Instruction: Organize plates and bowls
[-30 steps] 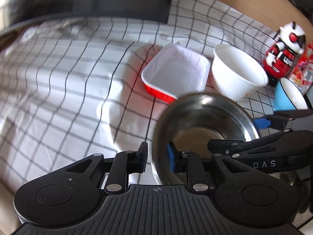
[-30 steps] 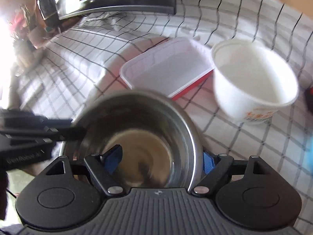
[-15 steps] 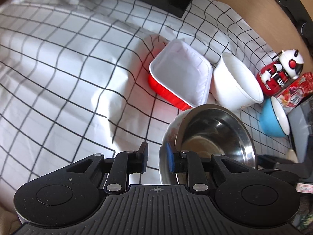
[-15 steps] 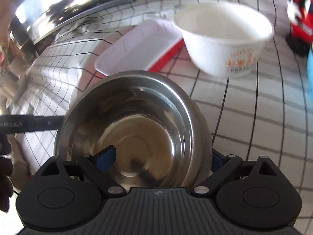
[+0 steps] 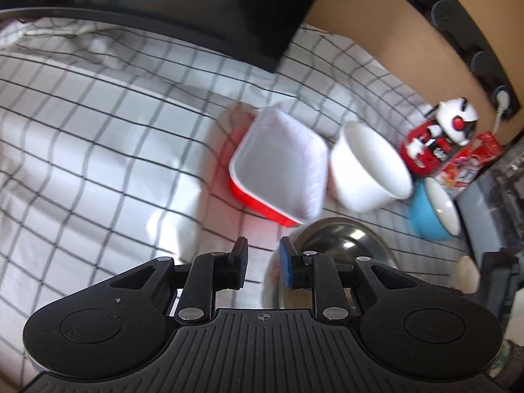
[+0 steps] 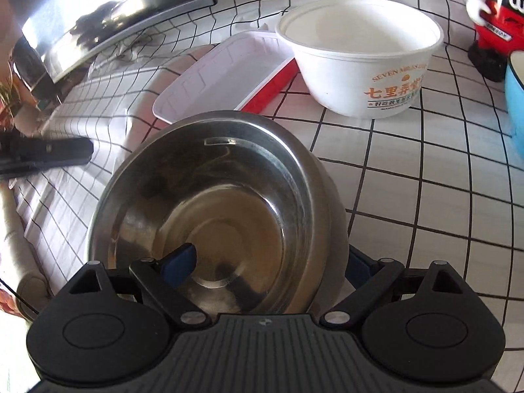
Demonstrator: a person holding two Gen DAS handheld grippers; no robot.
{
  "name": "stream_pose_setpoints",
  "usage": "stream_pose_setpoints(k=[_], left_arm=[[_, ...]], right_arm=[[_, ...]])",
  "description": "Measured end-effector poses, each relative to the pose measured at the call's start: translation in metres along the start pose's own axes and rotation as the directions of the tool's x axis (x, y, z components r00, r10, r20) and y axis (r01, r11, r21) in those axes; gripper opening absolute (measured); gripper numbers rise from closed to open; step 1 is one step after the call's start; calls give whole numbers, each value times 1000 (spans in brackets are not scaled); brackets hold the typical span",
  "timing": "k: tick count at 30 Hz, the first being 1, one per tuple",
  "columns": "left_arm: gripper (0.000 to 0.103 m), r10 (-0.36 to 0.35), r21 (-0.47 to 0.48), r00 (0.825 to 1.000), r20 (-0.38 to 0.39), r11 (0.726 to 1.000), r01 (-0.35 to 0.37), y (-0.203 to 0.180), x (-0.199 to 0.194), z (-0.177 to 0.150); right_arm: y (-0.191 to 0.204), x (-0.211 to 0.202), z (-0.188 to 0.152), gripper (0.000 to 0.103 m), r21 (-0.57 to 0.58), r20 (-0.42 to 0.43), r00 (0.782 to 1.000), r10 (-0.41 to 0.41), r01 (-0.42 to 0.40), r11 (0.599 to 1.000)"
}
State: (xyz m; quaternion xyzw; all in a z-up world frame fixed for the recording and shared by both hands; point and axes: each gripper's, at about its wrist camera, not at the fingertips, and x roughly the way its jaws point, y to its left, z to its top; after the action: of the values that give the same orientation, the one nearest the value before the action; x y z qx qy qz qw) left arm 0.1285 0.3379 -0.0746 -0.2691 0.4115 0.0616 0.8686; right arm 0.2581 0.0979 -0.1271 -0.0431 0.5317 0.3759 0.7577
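My right jaws [image 6: 267, 262] have just been opening and now stand wide, one pad inside the steel bowl [image 6: 226, 216] and the other outside its right wall, straddling the wall; neither pad seems to press on it. The bowl sits on the checked cloth [image 6: 425, 196] covering the bench, right in front of me. My left jaws [image 5: 262, 263] are narrowed to a small gap with nothing between them; they hang over the cloth just left of the steel bowl [image 5: 340, 239], whose rim shows beside my right pad. Beyond the bowl lies a red tray with a white inside [image 5: 281, 167], and touching or just beside it on its right stands a white paper bowl [image 6: 363, 62] with orange print. Farther right is a blue bowl [image 5: 432, 209], white inside, near a red and white toy figure [image 5: 439, 137] and a red packet [image 5: 471, 160]. A dark monitor [image 5: 196, 6] stands at the far edge of the bench.
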Motion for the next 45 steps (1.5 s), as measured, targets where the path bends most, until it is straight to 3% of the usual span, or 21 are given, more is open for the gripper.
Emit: stream_pose_setpoints(k=[4,7,9,13,14,17,20,26,37,45], left_arm=[[23,41,118,997,-60,992,-34,-21,18,-3],[24,2,158,996,-84,987,11,-29,24,-9],[32,-16,189,997,-80,981,31,-34,23,-9],[32,112,281,989,-93,956,-81,-40,33,-15],[37,124,283,987,-105,955,-90,-37,37,-16],[33,96,238,984,-151,970,-58,-30,46,-16],[36,80,219,979,-185,975,-38,-31,58,-18],[38,131,194,968,-216,977,-89,-39,70,-19],[39,80,162,971,-227,986,-43,-86,105,-14],[39,87,147,973,-216,988,-56,-92,104,-17]], right_arm=[[4,1,-2,94,-31,1,1000,-14,15,999],[4,-1,-5,94,-37,5,1000,-15,15,999],[3,-2,-6,94,-29,5,1000,-13,13,999],[-3,-9,-12,92,20,-3,1000,19,-18,1000],[-4,-10,-13,90,34,-7,1000,29,-29,999],[-10,-13,-16,87,93,-17,996,89,-87,992],[-10,-13,-17,85,105,-19,993,114,-111,988],[-20,-15,-13,80,148,-33,988,153,-146,978],[-71,-37,-8,81,203,16,998,56,-58,977],[-72,-33,-9,84,185,7,999,48,-49,981]])
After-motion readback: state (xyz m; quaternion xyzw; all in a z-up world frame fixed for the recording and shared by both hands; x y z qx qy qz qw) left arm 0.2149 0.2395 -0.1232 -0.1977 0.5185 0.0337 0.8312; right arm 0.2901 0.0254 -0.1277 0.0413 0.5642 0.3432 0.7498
